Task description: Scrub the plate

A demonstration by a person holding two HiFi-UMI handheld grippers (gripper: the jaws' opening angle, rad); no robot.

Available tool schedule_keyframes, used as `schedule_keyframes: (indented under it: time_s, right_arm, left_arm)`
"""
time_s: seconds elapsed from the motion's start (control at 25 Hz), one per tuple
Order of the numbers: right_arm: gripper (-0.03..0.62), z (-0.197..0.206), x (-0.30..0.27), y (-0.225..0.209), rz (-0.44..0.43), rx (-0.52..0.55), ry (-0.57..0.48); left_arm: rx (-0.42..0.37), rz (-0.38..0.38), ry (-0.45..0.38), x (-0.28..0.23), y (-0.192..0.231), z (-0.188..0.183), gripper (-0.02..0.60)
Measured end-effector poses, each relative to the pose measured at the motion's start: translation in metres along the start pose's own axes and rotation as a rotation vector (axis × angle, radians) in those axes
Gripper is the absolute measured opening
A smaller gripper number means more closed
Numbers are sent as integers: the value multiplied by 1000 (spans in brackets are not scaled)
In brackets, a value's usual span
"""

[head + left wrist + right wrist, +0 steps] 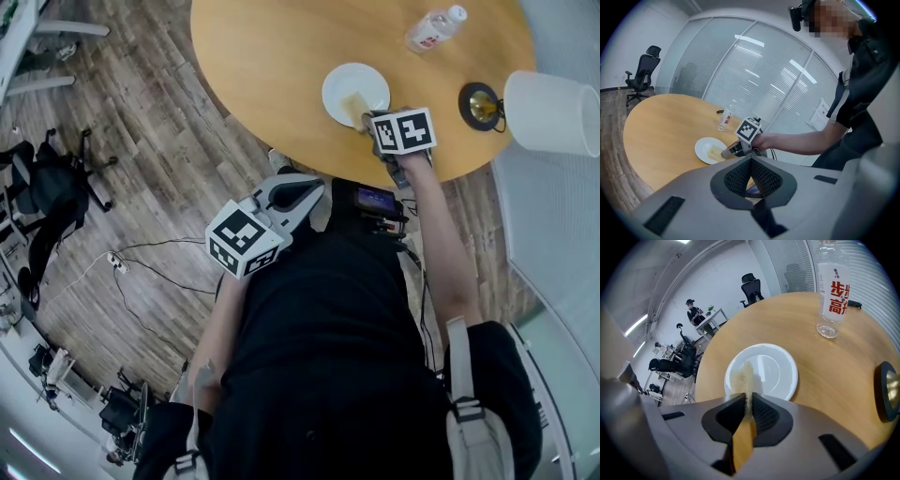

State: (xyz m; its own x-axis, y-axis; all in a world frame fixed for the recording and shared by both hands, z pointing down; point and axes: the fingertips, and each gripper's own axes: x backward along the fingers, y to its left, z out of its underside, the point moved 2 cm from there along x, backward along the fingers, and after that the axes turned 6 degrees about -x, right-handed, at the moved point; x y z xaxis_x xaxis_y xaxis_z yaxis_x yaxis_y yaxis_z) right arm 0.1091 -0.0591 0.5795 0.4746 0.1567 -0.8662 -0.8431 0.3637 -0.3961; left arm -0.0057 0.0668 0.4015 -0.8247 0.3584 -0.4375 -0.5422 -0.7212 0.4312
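your right gripper [748,401] is clamped on a yellow sponge [742,378], whose tip lies over the near side of the white plate [778,369] on the round wooden table [262,75]. your left gripper [750,163] hangs off the table, jaws together, empty.

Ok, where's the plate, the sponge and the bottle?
plate [776,373], right gripper view, on its bare white inside.
sponge [742,380], right gripper view, on its pale end over the plate.
bottle [833,296], right gripper view, on its label with red print.
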Motion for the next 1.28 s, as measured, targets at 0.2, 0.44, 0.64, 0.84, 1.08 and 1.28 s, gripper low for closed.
schedule_keyframes:
  time_s: [0.2,0.44,0.64,0.84,1.08,1.28]
  right_arm:
    - [34,-10,-13,16,-5,-10,-9]
    - [34,-28,-26,29,3,-14,-30]
    - [34,-45,-34,28,4,-27,-45]
    - [34,-64,-38,19,-6,-50,-65]
    - [34,-74,-34,6,-20,-114,-108]
    - [34,-67,-20,-14,-15,-153,-118]
  left_arm:
    - [-11,-2,16,16,12,1,8]
    - [-20,-10,36,37,29,5,8]
    - [-28,-17,47,47,43,3,8]
    - [-33,-20,64,51,50,2,9]
    - [-38,-13,74,43,46,-2,8]
    - [-48,5,82,29,32,-5,8]
